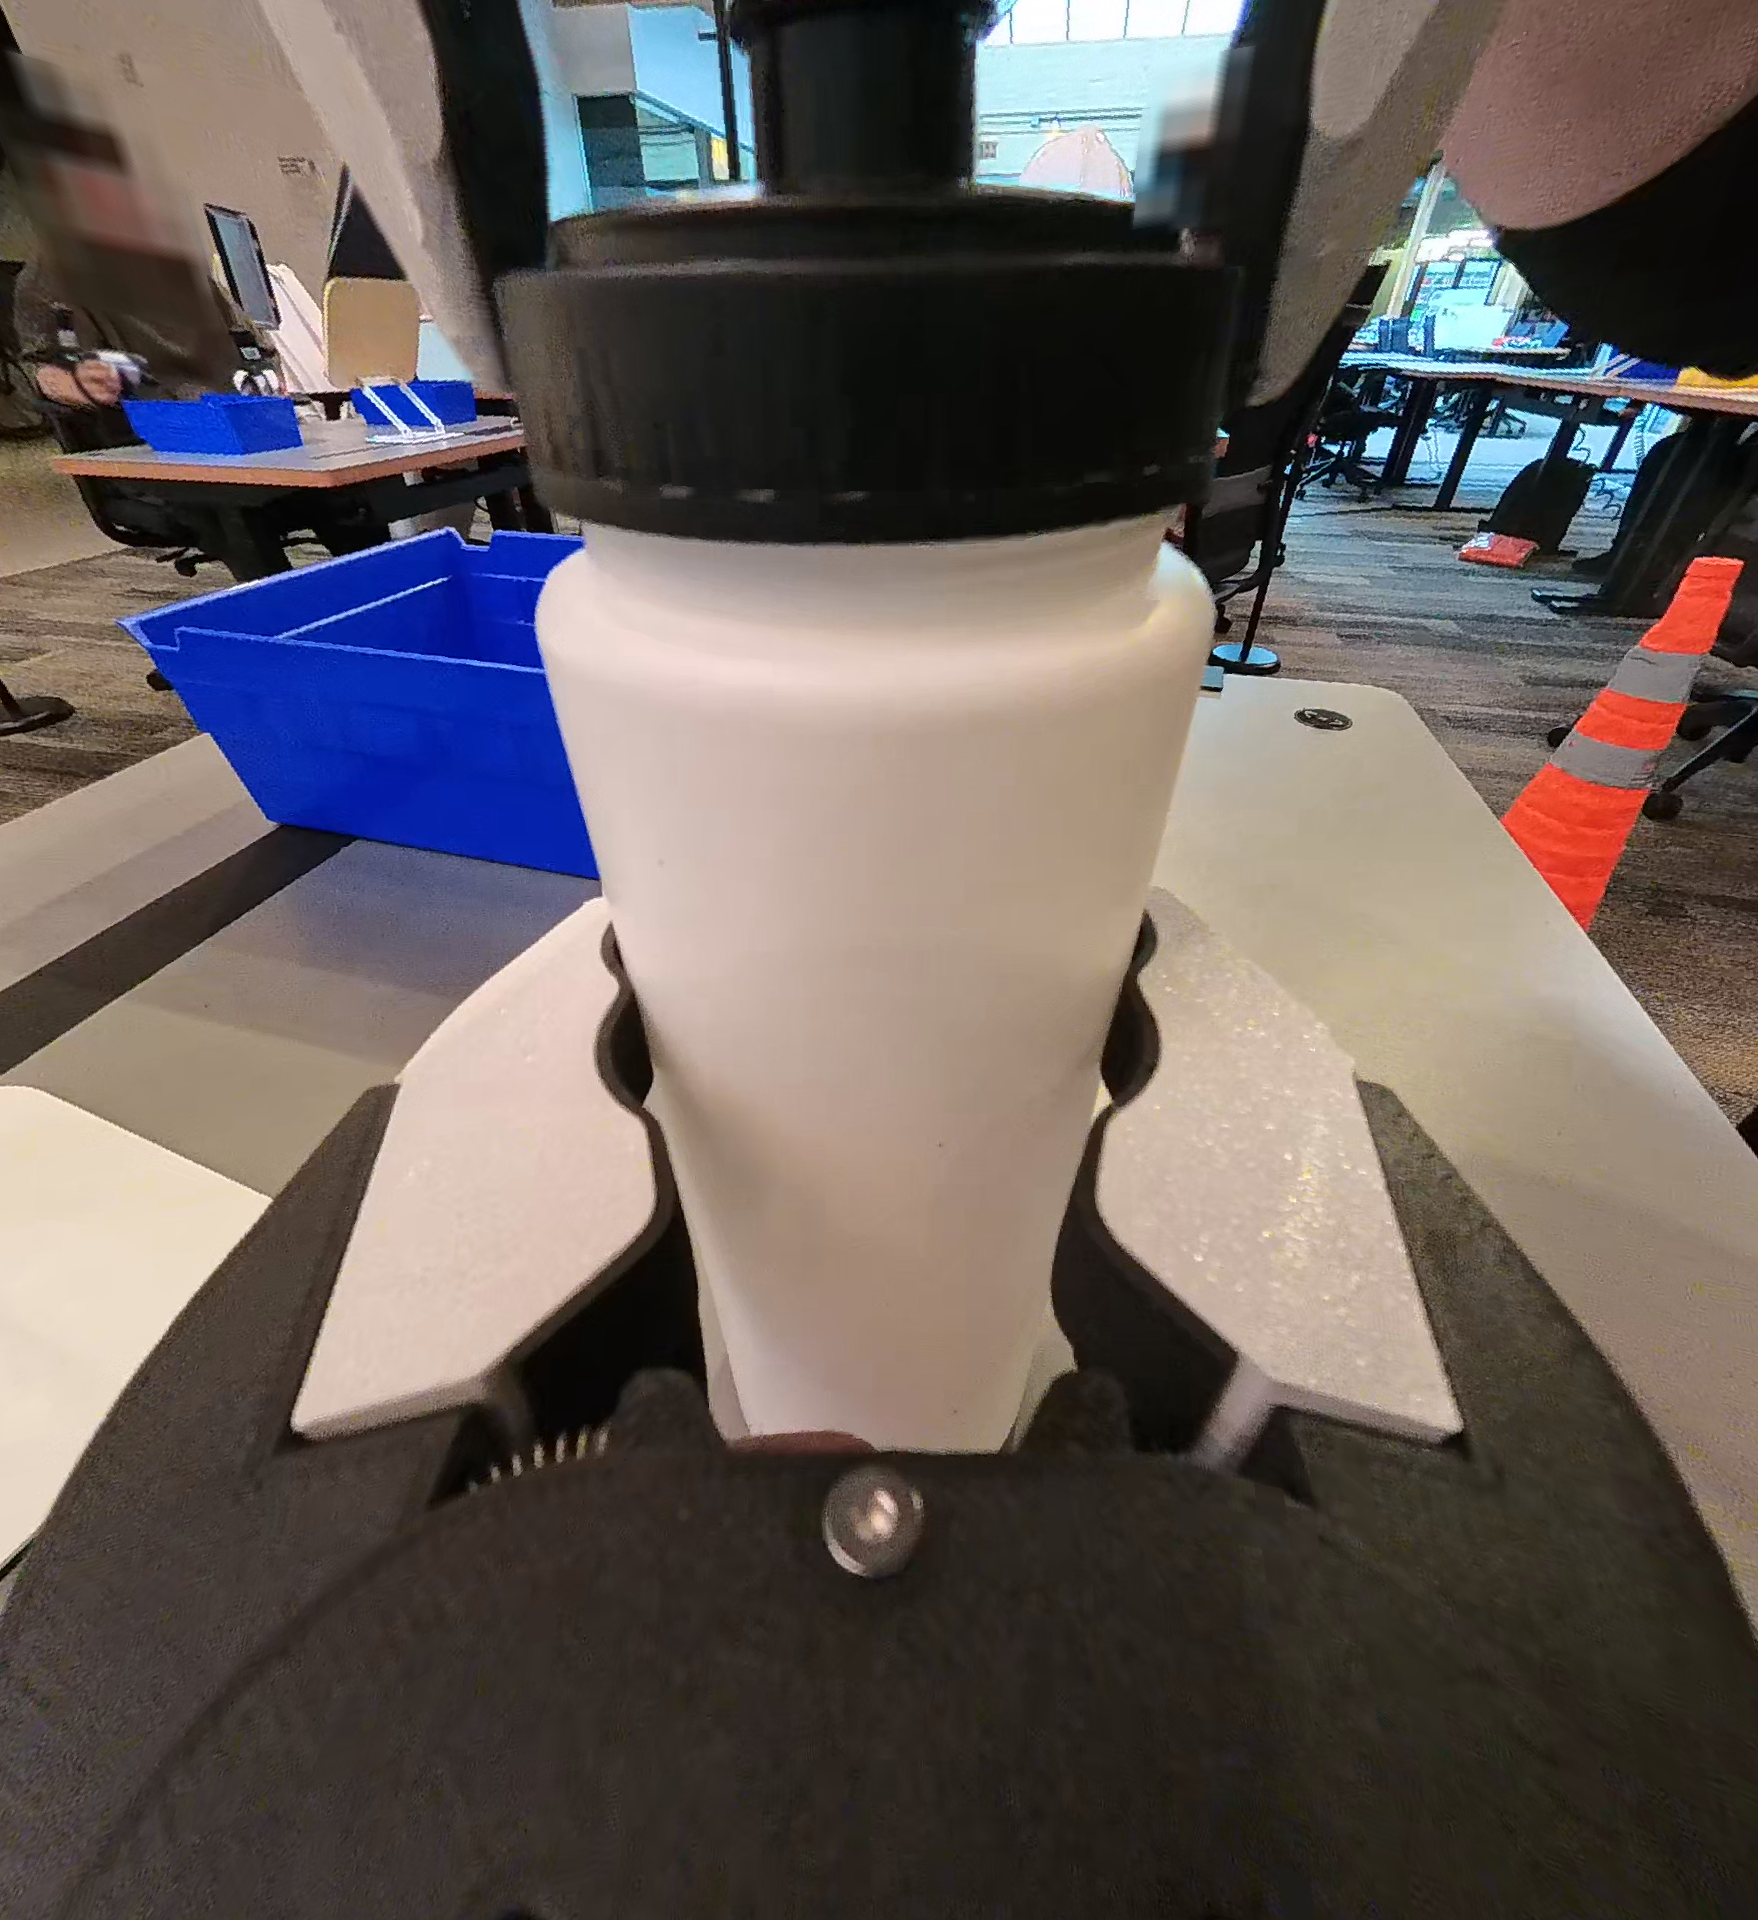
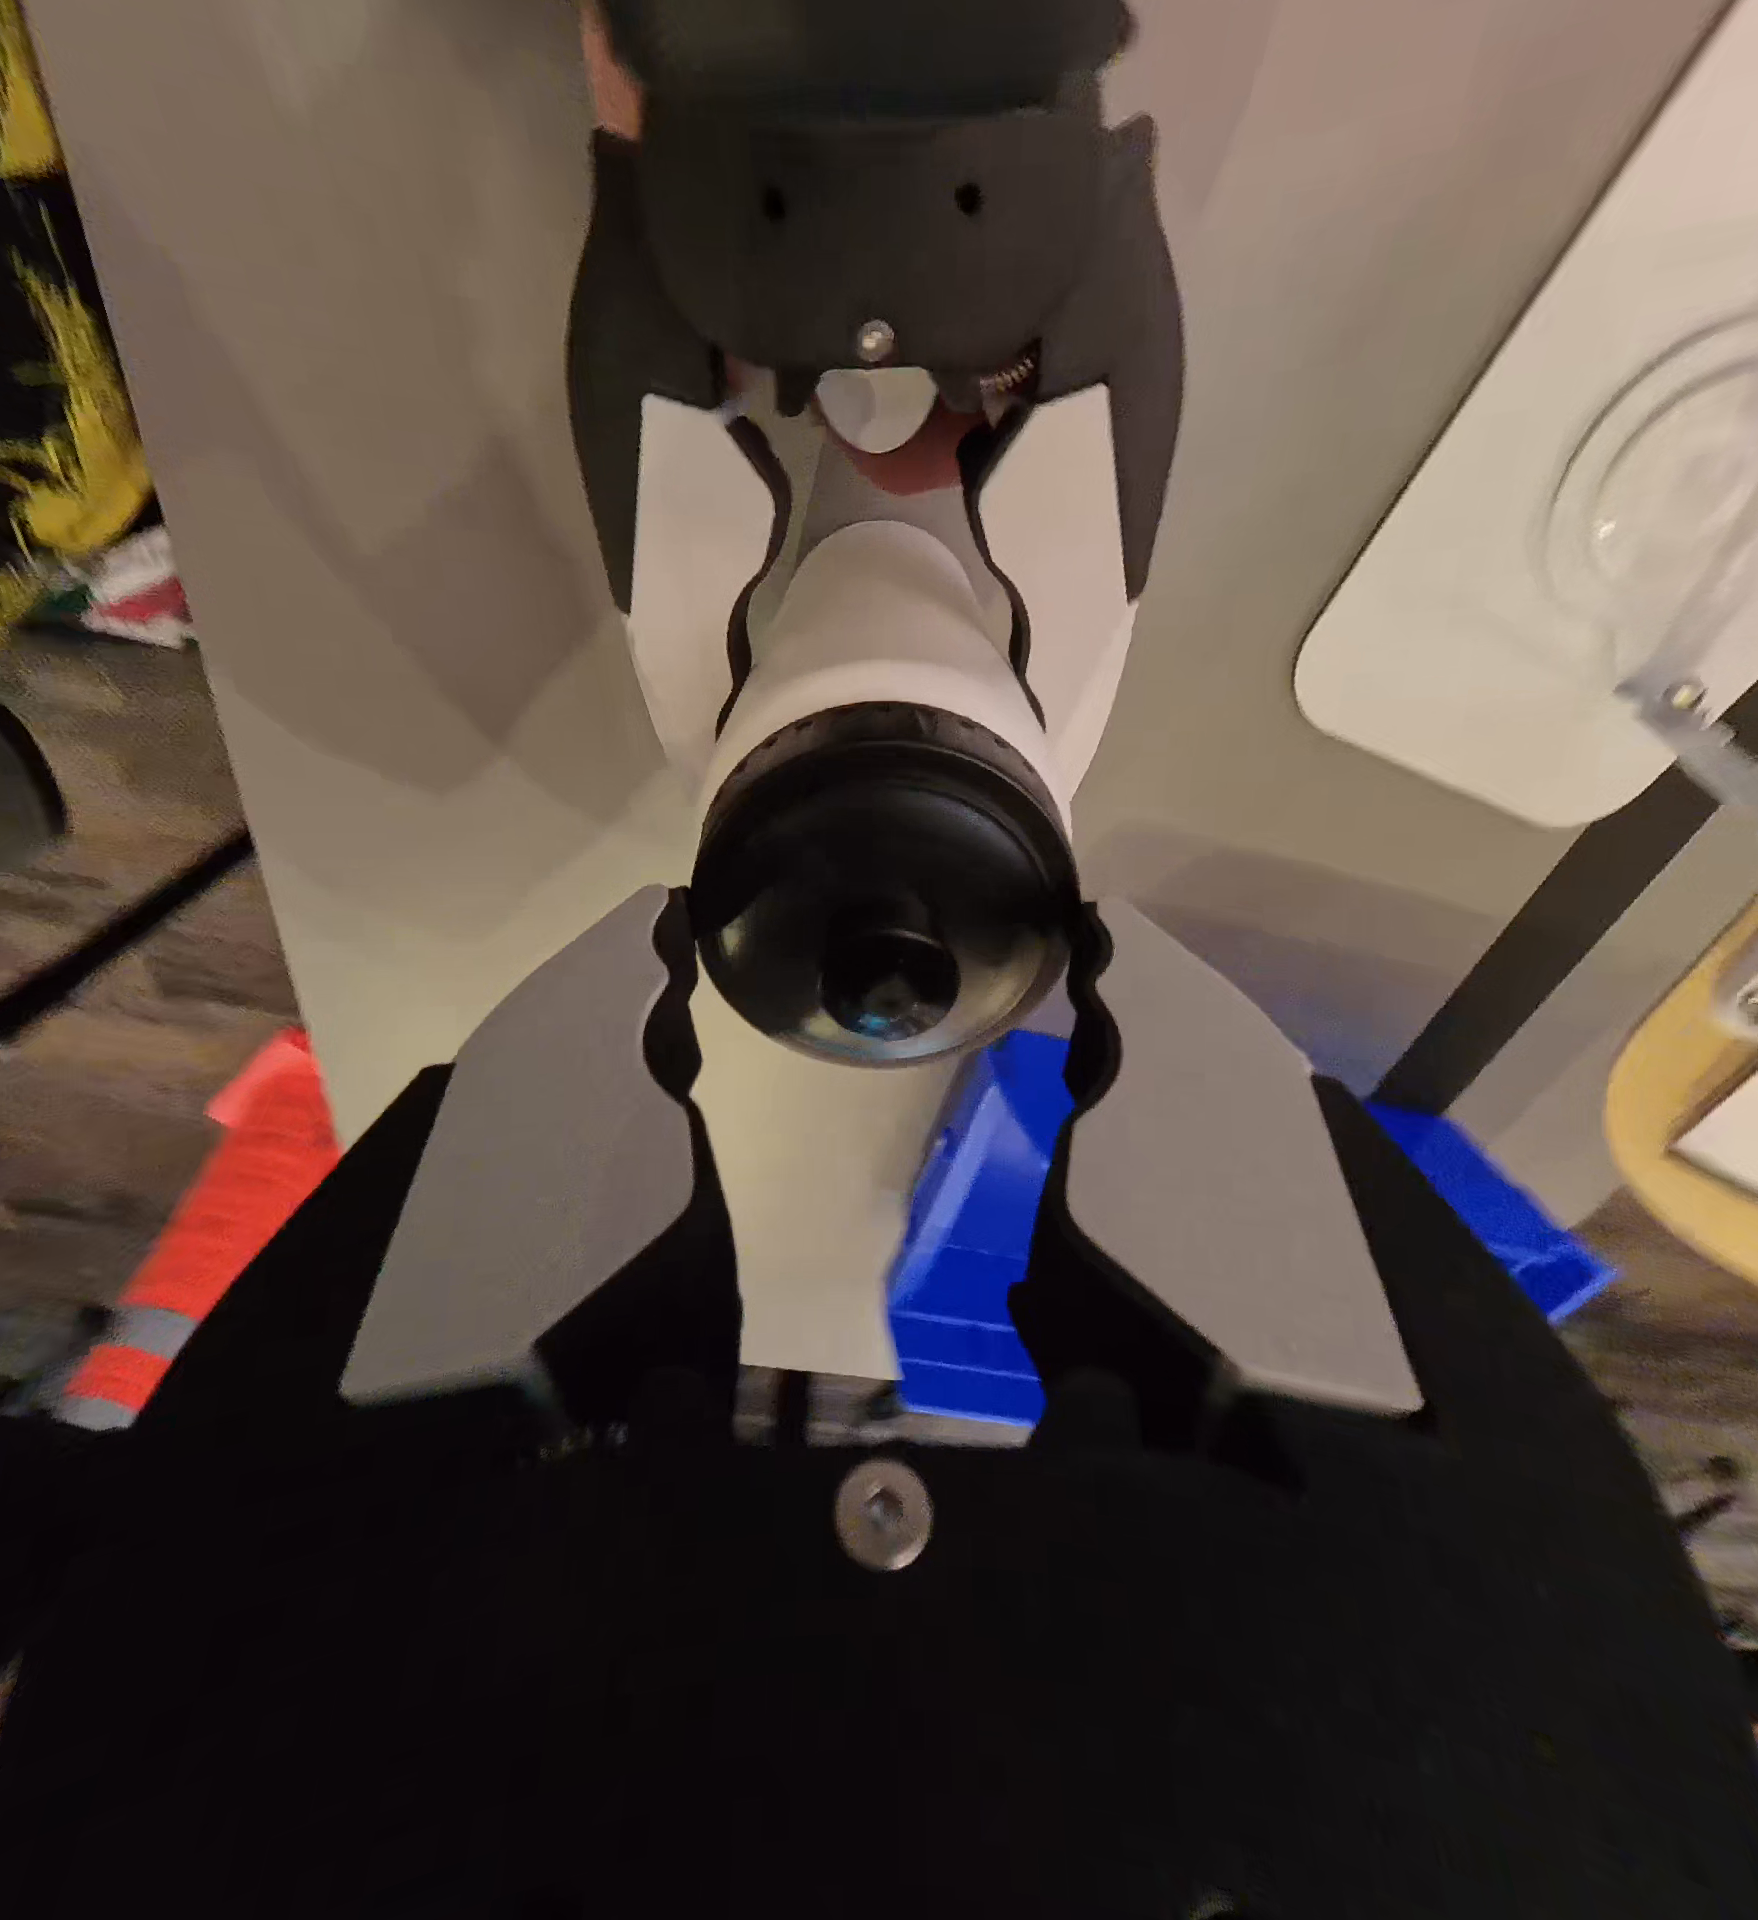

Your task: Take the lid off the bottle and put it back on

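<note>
A white bottle [image 1: 875, 935] with its black lid [image 1: 864, 384] on stands upright above a pale table [image 1: 1374, 935], its body clamped between the left gripper's [image 1: 880, 997] jaws. The right gripper [image 2: 880, 987] comes from above, jaws closed around the lid. Behind sits a blue bin [image 1: 366, 707], apparently empty, with an orange cone [image 1: 1623, 738] off the table's edge.

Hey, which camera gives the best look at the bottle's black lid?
The left wrist view: the lid sits side-on atop the white bottle, its ribbed rim plain. The right wrist view shows the lid top-down between the right gripper fingers.
</note>
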The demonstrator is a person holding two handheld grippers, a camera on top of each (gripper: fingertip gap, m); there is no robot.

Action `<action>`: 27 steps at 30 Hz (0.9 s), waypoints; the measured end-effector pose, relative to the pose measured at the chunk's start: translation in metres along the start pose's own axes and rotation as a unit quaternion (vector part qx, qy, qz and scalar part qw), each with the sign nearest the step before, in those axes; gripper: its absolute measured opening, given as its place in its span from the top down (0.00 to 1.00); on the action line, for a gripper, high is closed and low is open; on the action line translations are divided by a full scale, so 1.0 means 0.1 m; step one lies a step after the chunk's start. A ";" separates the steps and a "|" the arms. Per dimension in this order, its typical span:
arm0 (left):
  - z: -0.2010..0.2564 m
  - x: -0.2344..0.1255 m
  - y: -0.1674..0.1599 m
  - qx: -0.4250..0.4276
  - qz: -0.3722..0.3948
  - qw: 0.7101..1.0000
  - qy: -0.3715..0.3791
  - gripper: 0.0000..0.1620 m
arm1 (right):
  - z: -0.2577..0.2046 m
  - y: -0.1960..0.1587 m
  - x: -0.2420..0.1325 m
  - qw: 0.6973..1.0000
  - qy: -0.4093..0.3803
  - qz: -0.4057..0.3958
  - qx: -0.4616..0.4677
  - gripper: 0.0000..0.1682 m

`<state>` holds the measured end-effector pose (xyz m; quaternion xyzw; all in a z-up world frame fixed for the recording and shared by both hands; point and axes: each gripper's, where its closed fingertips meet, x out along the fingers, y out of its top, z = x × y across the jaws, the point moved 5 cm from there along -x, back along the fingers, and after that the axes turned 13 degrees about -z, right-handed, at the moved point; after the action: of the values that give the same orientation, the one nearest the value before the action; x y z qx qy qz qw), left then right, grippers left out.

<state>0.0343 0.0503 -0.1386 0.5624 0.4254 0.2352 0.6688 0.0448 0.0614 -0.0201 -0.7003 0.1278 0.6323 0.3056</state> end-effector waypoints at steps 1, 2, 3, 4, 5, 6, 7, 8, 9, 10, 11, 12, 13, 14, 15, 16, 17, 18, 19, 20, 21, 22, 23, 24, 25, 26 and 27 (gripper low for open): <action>0.00 0.00 0.00 0.000 0.000 1.000 0.000 0.47 | 0.00 0.00 0.00 0.999 0.013 0.001 0.037 0.59; 0.00 0.00 0.00 0.000 0.000 1.000 0.001 0.47 | 0.00 -0.01 0.00 0.997 0.024 0.002 0.078 0.59; 0.00 0.01 0.00 0.000 -0.001 1.000 0.001 0.47 | -0.01 -0.01 0.01 0.992 0.033 0.004 0.120 0.59; 0.00 0.01 0.00 0.001 -0.001 1.000 0.001 0.47 | -0.02 -0.01 0.01 0.988 0.038 0.006 0.152 0.58; 0.00 0.01 0.00 0.001 -0.001 1.000 0.001 0.47 | -0.02 -0.01 0.01 0.985 0.036 0.008 0.168 0.59; 0.00 0.00 0.00 0.001 0.000 1.000 0.001 0.47 | -0.02 -0.01 0.01 0.985 0.033 0.012 0.168 0.59; 0.00 0.00 0.00 0.000 0.000 1.000 0.003 0.47 | -0.01 -0.01 0.00 0.987 0.030 0.016 0.160 0.58; 0.00 0.00 0.00 0.000 -0.001 1.000 0.002 0.47 | 0.00 -0.02 0.00 0.989 0.025 0.016 0.144 0.58; 0.00 0.01 0.00 0.000 -0.002 1.000 0.003 0.47 | 0.02 -0.04 0.00 0.993 0.011 0.012 0.120 0.55; 0.00 0.01 0.00 0.000 -0.002 1.000 0.002 0.47 | 0.04 -0.06 -0.01 0.996 -0.008 0.005 0.087 0.51; 0.00 0.00 0.00 0.000 -0.001 1.000 0.002 0.47 | 0.05 -0.07 -0.01 0.998 -0.026 0.000 0.050 0.48; 0.00 0.00 0.00 0.000 0.000 1.000 0.002 0.47 | 0.05 -0.08 -0.01 0.999 -0.037 -0.002 0.015 0.47; 0.00 0.00 0.00 0.000 0.000 1.000 0.002 0.47 | 0.05 -0.06 -0.01 0.999 -0.042 0.001 -0.008 0.47; 0.00 0.00 0.00 0.000 0.000 1.000 0.002 0.47 | 0.05 -0.04 -0.01 0.999 -0.038 0.003 -0.022 0.48; 0.00 0.00 0.00 0.000 0.000 1.000 0.002 0.47 | 0.04 -0.02 0.00 0.999 -0.031 0.001 -0.035 0.53; 0.00 0.00 0.00 0.000 0.000 1.000 0.001 0.47 | 0.02 0.00 0.01 0.998 -0.026 -0.003 -0.051 0.56; 0.00 0.00 0.00 0.000 0.000 1.000 0.001 0.47 | 0.01 0.01 0.02 0.998 -0.024 -0.004 -0.060 0.58; 0.00 0.00 0.00 0.000 0.000 1.000 0.001 0.47 | 0.01 0.01 0.02 0.998 -0.024 -0.006 -0.055 0.58; 0.00 0.00 0.00 0.000 0.000 1.000 0.001 0.47 | 0.00 0.00 0.03 0.999 -0.017 -0.007 -0.037 0.58; 0.00 0.00 0.00 0.000 -0.001 1.000 0.001 0.47 | 0.01 0.00 0.03 1.000 -0.007 -0.008 -0.008 0.58; 0.00 0.00 0.00 0.000 -0.001 1.000 0.002 0.47 | 0.01 -0.01 0.03 1.000 0.006 -0.008 0.029 0.58; 0.00 0.00 0.00 0.001 -0.001 1.000 0.001 0.47 | 0.01 -0.01 0.03 0.997 0.021 -0.004 0.070 0.58; 0.00 0.01 0.00 0.001 -0.001 1.000 0.001 0.47 | 0.01 -0.02 0.04 0.992 0.036 0.000 0.117 0.58; 0.00 0.01 0.00 0.001 -0.001 1.000 0.002 0.47 | 0.01 -0.03 0.04 0.986 0.048 0.003 0.159 0.58; 0.00 0.01 0.01 0.002 -0.002 1.000 0.002 0.47 | 0.00 -0.04 0.05 0.982 0.050 0.006 0.184 0.58; 0.01 0.01 0.01 0.003 -0.001 1.000 0.001 0.47 | 0.00 -0.04 0.05 0.980 0.048 0.007 0.191 0.58; 0.01 0.02 0.01 0.002 -0.002 1.000 0.002 0.47 | 0.00 -0.05 0.05 0.982 0.047 0.008 0.185 0.58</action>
<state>0.0358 0.0513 -0.1384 0.5630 0.4281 0.2340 0.6671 0.0484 0.0658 -0.0233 -0.6599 0.2623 0.5664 0.4183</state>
